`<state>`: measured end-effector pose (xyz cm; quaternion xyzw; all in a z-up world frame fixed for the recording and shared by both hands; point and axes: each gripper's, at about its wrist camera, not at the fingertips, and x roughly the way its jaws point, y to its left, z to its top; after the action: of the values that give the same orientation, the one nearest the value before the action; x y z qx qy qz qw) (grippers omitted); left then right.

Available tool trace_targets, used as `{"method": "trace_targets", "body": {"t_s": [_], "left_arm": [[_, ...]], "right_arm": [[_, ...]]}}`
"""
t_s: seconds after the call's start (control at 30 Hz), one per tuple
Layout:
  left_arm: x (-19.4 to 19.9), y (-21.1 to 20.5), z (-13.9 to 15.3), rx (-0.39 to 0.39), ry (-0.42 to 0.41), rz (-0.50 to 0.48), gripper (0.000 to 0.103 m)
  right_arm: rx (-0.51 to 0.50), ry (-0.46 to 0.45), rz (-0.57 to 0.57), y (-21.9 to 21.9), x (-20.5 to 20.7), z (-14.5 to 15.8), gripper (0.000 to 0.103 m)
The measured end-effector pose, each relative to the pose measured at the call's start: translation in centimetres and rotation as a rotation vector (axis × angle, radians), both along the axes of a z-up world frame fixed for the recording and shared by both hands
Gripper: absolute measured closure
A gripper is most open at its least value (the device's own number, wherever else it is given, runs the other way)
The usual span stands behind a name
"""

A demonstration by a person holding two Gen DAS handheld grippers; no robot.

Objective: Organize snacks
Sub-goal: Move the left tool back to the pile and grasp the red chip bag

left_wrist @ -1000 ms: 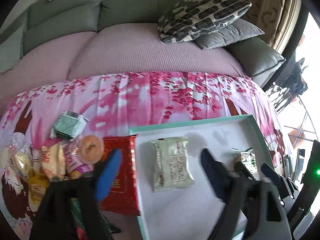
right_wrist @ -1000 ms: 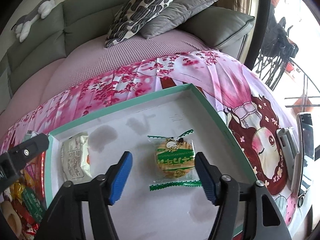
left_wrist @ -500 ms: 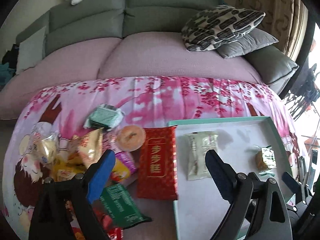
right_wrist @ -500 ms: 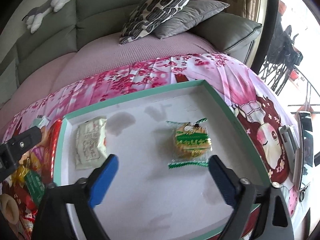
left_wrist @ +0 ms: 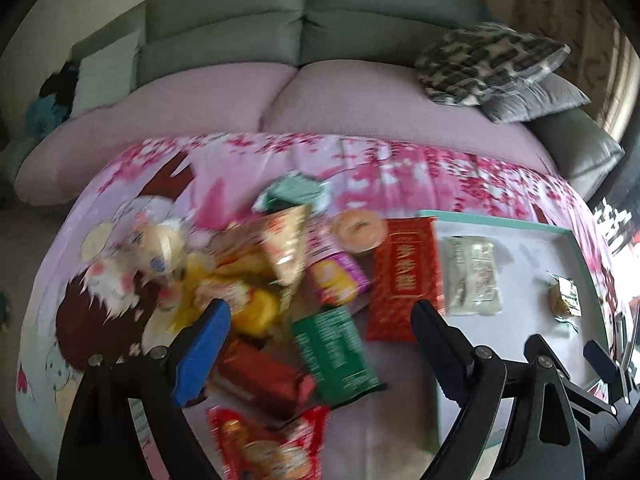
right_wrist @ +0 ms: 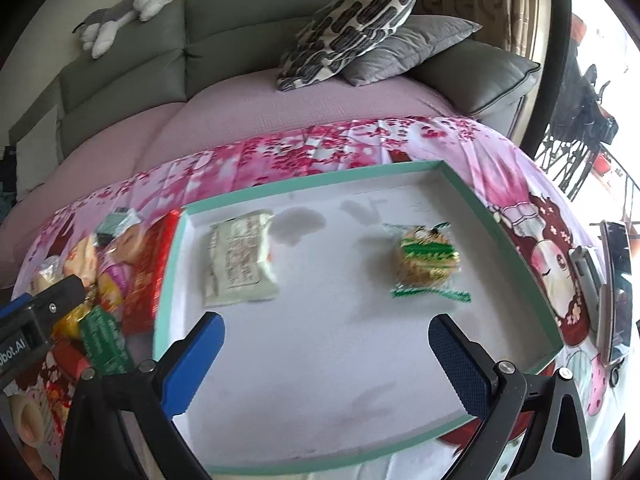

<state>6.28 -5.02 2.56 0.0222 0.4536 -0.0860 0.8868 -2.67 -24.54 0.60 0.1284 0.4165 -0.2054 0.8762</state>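
A shallow white tray with a teal rim [right_wrist: 516, 256] [left_wrist: 496, 219] lies on the pink cloth. In it rest a pale white snack packet [right_wrist: 239, 258] [left_wrist: 472, 276] and a green-wrapped round cookie [right_wrist: 428, 260] [left_wrist: 563, 295]. Left of the tray is a heap of snacks: a red packet [left_wrist: 404, 280], a green packet [left_wrist: 334, 354], a dark red bar [left_wrist: 260, 372], yellow sweets [left_wrist: 244, 300]. My left gripper [left_wrist: 320, 334] hangs open over that heap, nothing between its fingers. Above the tray's near half, my right gripper [right_wrist: 326, 344] stands wide open and empty.
A sofa with pink cover [right_wrist: 280, 116] and two cushions [right_wrist: 352, 28] lies behind the table. A phone [right_wrist: 618, 292] rests at the table's right edge. The left gripper's body [right_wrist: 36, 316] shows at the left in the right wrist view.
My left gripper swung left from the tray to over the snack heap. My right gripper opened wider and drew back from the cookie, which now lies ahead of its fingers.
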Motion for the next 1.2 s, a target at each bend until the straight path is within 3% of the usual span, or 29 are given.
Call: {"method": "trace_targets", "body": {"t_s": [0.3, 0.53, 0.9, 1.2], "left_arm": [[-0.1, 6.9, -2.1, -0.023, 0.129, 0.167, 0.011], [-1.4, 8.8, -4.0, -0.073, 0.225, 0.204, 0.011], [-3.2, 7.0, -5.4, -0.165, 0.322, 0.101, 0.011], [-3.6, 6.2, -4.6, -0.183, 0.304, 0.053, 0.011]], "right_arm": [[-0.005, 0.006, 0.088, 4.4, -0.9, -0.2, 0.0], [0.027, 0.035, 0.145, 7.0, -2.2, -1.3, 0.0], [0.032, 0.055, 0.139, 7.5, -2.9, -1.9, 0.0], [0.049, 0.066, 0.125, 7.1, -2.7, -2.2, 0.0]]}}
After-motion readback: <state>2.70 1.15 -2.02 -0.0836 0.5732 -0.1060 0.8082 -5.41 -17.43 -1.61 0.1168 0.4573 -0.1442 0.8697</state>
